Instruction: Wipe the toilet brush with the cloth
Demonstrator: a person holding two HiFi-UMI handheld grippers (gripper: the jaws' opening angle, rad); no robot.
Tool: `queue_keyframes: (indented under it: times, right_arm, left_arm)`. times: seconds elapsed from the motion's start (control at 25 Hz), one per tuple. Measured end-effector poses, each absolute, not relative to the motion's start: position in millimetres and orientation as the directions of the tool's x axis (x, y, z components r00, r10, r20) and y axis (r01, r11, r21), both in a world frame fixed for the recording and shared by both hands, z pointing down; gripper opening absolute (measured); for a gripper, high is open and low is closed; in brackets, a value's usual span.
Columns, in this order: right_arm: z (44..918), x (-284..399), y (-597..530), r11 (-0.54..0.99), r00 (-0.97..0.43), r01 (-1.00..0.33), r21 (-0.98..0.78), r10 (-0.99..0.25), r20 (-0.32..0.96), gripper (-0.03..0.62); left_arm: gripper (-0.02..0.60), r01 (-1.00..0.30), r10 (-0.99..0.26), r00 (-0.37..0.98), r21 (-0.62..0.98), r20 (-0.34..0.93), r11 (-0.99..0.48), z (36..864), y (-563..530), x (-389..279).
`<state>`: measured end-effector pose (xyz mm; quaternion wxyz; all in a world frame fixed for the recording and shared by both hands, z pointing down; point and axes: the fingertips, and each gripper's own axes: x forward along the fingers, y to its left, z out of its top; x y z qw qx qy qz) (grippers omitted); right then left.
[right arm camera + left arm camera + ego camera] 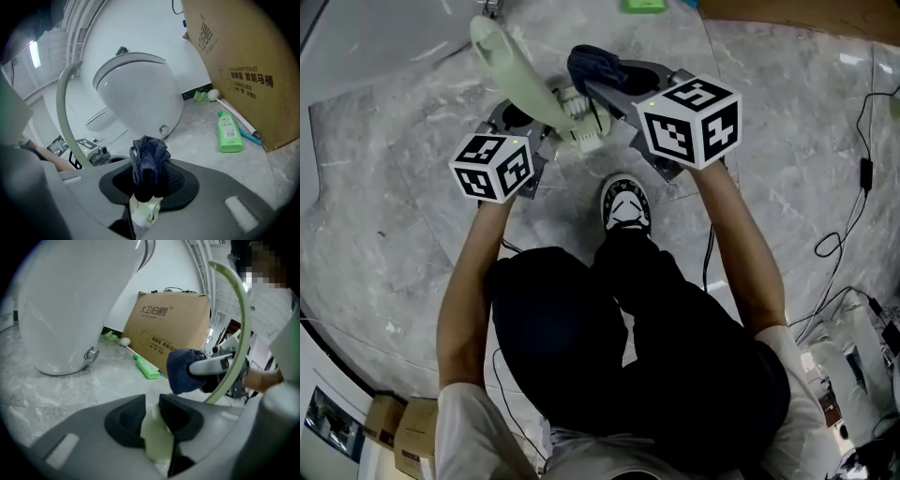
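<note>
The toilet brush hangs above the marble floor, ahead of the person's shoe. The left gripper has its jaws clamped on the pale green stem near the bristles. The right gripper jaws pinch the bunched dark cloth just beside the brush head. The brush looks like light, stiff, slick plastic, so a low hold seems steadiest.

The dark blue knitted cloth is hiding most of the pale green plastic toilet brush between the right gripper's fingers. The brown cardboard box is running past the right gripper view's top and right edges. The head view's top edge is clipping a bright green thing, leaving it unidentifiable.
</note>
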<state>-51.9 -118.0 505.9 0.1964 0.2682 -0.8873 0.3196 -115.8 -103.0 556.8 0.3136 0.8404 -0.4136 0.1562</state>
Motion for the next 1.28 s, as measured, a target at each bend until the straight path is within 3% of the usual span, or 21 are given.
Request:
queue_keyframes:
  times: [0.44,0.88,1.28]
  right_arm:
    - [522.7,-64.2,-118.5,0.641,-0.784,-0.597,-0.482,-0.337,0.522,0.098]
    - [524.5,-83.2,-114.9,0.675,-0.809,-0.547,-0.495,-0.275,0.52,0.098]
    - [538.8,-82.7,-128.5,0.638,-0.78,-0.591,-0.493,-0.299,0.549,0.095]
  left_arm:
    - [0.0,-0.774,-0.615,0.628,0.467,0.478,-0.427,558.6,-94.3,-114.8]
    - [0.0,-0.807,-0.681,0.581,0.425,0.447,-0.41,562.8,-92.1,-116.7]
    - [0.0,-0.8,-0.683,0.588,0.433,0.433,-0.414,560.7,-93.7,-115.3]
